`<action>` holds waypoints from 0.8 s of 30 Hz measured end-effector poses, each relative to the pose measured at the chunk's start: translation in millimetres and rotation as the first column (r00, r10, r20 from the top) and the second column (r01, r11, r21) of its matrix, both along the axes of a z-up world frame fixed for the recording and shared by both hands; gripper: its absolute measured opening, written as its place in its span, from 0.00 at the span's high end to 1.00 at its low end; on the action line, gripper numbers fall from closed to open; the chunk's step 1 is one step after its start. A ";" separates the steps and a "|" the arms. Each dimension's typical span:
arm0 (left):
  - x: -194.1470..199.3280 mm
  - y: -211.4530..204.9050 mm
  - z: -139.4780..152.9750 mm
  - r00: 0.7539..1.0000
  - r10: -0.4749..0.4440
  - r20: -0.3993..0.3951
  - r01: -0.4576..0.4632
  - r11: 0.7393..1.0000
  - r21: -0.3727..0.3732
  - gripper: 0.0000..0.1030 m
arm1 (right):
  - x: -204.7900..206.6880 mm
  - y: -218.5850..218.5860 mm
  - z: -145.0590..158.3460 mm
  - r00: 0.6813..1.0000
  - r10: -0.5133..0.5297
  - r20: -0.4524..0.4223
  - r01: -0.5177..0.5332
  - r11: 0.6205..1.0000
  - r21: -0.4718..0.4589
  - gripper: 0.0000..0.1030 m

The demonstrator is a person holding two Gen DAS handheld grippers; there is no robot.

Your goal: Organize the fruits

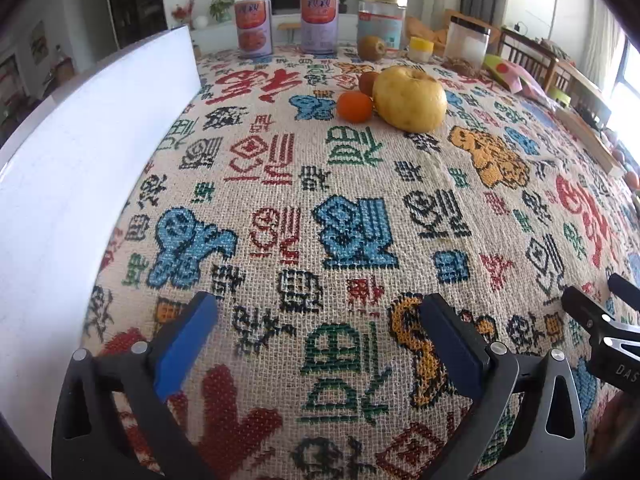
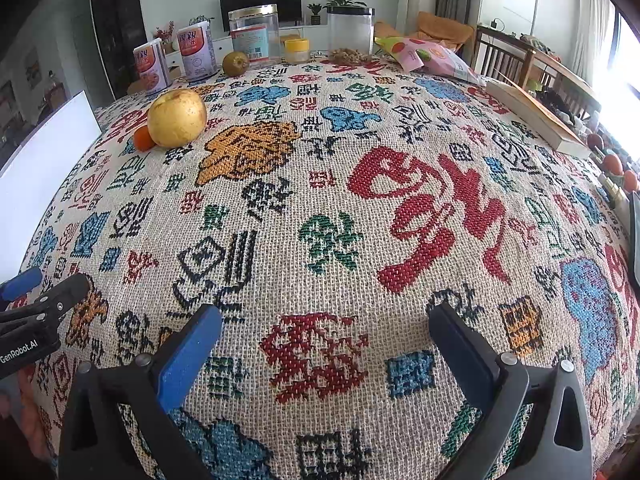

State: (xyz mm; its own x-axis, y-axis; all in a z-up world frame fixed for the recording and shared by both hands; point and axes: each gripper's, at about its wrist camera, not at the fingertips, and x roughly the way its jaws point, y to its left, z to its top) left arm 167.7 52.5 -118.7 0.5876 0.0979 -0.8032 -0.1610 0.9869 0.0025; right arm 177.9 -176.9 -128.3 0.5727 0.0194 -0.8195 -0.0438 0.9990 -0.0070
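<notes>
Left gripper point(image 1: 318, 344) and right gripper point(image 2: 324, 354) both spread, empty; pear point(image 1: 410, 99) far ahead, nearer the left.

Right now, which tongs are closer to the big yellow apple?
Left, probably. The left tongs face the yellow apple almost straight ahead. The right tongs sit beside them, with the apple far off to their left. Both are open and empty.

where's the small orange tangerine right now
The small round orange tangerine sits far up the woven patterned tablecloth, touching the big yellow pear's left side, seen in both wrist views.
</notes>
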 end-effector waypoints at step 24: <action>1.1 0.1 -0.2 1.000 0.000 -0.001 0.000 1.000 0.000 0.00 | -0.8 0.5 -0.2 1.000 0.000 0.000 0.000 1.000 -0.005 0.00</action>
